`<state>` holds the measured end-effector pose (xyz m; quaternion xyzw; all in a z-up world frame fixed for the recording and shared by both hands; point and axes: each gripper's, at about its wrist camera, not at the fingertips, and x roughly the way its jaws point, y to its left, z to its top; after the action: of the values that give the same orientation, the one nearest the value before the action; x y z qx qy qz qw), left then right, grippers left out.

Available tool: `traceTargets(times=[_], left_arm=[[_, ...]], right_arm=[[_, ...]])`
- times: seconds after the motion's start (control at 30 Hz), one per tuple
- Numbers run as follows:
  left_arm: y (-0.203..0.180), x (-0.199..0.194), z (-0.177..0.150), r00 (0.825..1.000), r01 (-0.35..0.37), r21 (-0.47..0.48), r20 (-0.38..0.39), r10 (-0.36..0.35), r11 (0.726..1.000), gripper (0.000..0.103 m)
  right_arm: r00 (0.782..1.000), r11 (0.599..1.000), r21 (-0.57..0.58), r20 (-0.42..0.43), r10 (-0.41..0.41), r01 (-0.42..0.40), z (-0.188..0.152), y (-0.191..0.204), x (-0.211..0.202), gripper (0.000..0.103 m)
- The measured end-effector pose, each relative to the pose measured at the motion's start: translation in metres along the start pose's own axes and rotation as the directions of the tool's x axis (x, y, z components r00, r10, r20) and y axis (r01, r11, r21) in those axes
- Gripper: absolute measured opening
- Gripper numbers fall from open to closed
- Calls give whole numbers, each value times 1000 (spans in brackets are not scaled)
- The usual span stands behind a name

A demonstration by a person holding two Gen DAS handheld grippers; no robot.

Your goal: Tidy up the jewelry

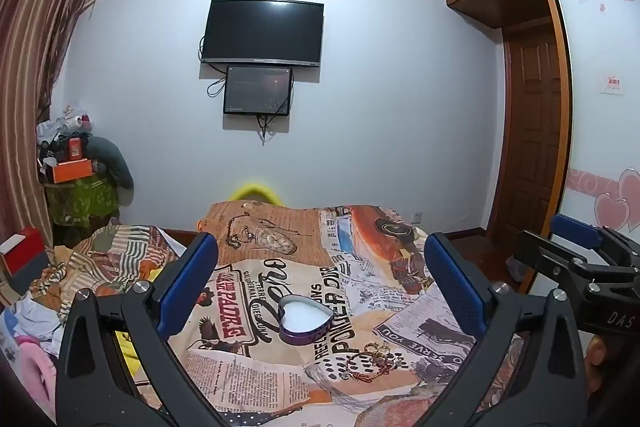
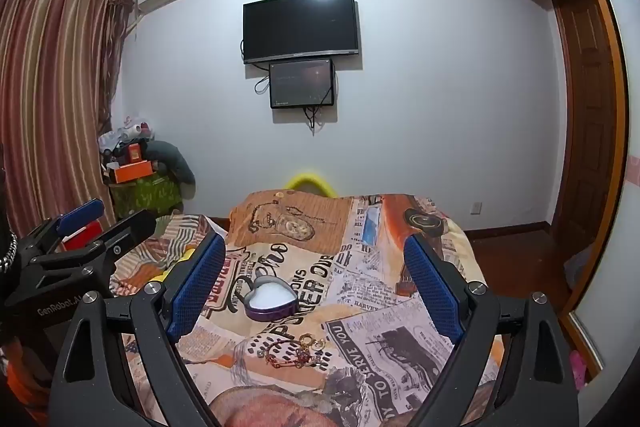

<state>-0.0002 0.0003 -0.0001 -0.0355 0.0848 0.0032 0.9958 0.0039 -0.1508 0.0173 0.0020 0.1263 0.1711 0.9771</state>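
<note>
A purple heart-shaped tin (image 1: 306,319) (image 2: 272,299) with a white lining lies open on the printed bedspread (image 1: 256,359) (image 2: 400,339). Just in front of it sits a small heap of jewelry (image 1: 370,361) (image 2: 294,349): gold rings and a beaded chain. My left gripper (image 1: 320,287) hovers above the bed, open, with nothing between its blue pads. My right gripper (image 2: 314,283) is likewise open and holds nothing. Each gripper shows at the edge of the other's view: the right gripper (image 1: 580,259) and the left gripper (image 2: 80,235).
The bed's far end faces a wall with a television (image 1: 262,33) (image 2: 300,27). Crumpled bedding and clothes (image 1: 52,291) lie at the left. A cluttered stand (image 2: 140,179) is by the curtain. A wardrobe and door (image 1: 532,147) stand at the right.
</note>
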Motion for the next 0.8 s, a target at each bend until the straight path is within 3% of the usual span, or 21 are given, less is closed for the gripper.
traceTargets(times=[0.8], left_arm=[[2,5,-7,1000,-9,4,-19,9,1000,103]], right_arm=[[1000,1000,8,-24,3,-3,-6,1,2,89]])
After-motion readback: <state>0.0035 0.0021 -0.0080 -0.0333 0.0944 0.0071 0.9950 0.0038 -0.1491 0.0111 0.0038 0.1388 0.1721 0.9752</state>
